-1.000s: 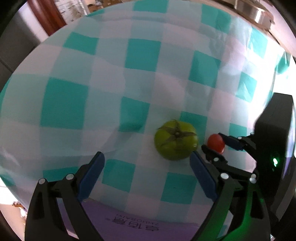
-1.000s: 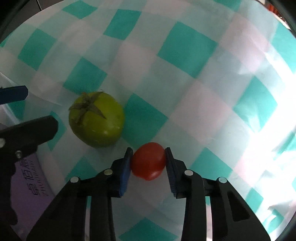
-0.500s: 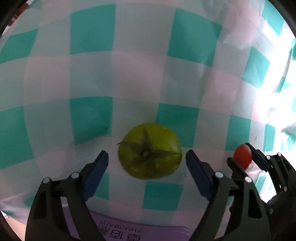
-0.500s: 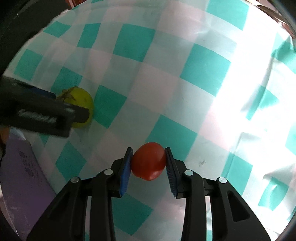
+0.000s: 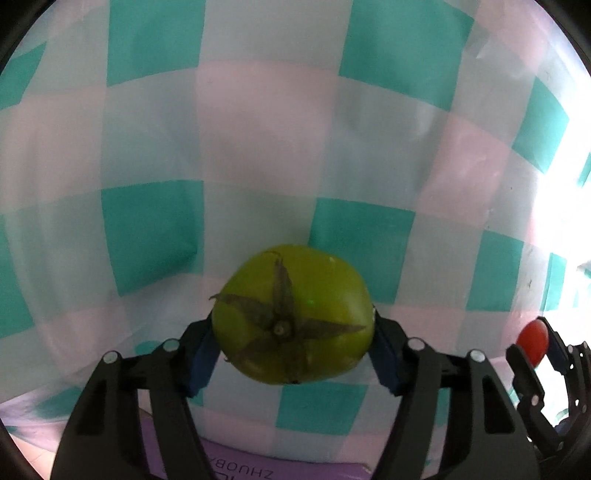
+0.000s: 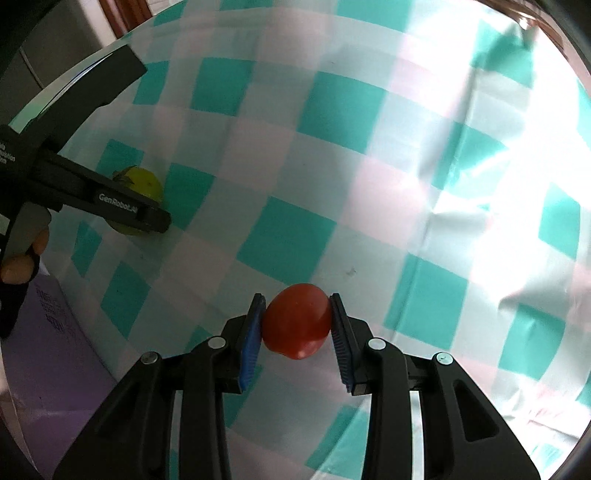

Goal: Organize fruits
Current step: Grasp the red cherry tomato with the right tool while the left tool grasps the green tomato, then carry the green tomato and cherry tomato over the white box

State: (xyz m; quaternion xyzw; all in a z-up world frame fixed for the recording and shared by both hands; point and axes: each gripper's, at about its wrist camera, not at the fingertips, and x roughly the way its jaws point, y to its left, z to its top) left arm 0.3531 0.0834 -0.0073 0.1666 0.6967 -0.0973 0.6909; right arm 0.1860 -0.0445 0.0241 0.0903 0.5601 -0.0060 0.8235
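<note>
A green tomato (image 5: 295, 314) with a dried calyx sits between the blue pads of my left gripper (image 5: 293, 350), which is shut on it just above the checked cloth. It also shows in the right wrist view (image 6: 142, 188), partly hidden by the left gripper's finger (image 6: 125, 208). My right gripper (image 6: 295, 338) is shut on a small red tomato (image 6: 295, 321) and holds it above the cloth. In the left wrist view the red tomato (image 5: 532, 341) shows at the far right in the right gripper's fingers.
A teal, white and pink checked tablecloth (image 5: 258, 147) covers the table. A purple box with printed lettering (image 5: 236, 472) lies at the near edge, also seen at the left in the right wrist view (image 6: 48, 332). A metal rim (image 6: 532, 22) shows top right.
My left gripper moved onto the green tomato and closed on it. My right gripper lifted the red tomato higher and further from the green one.
</note>
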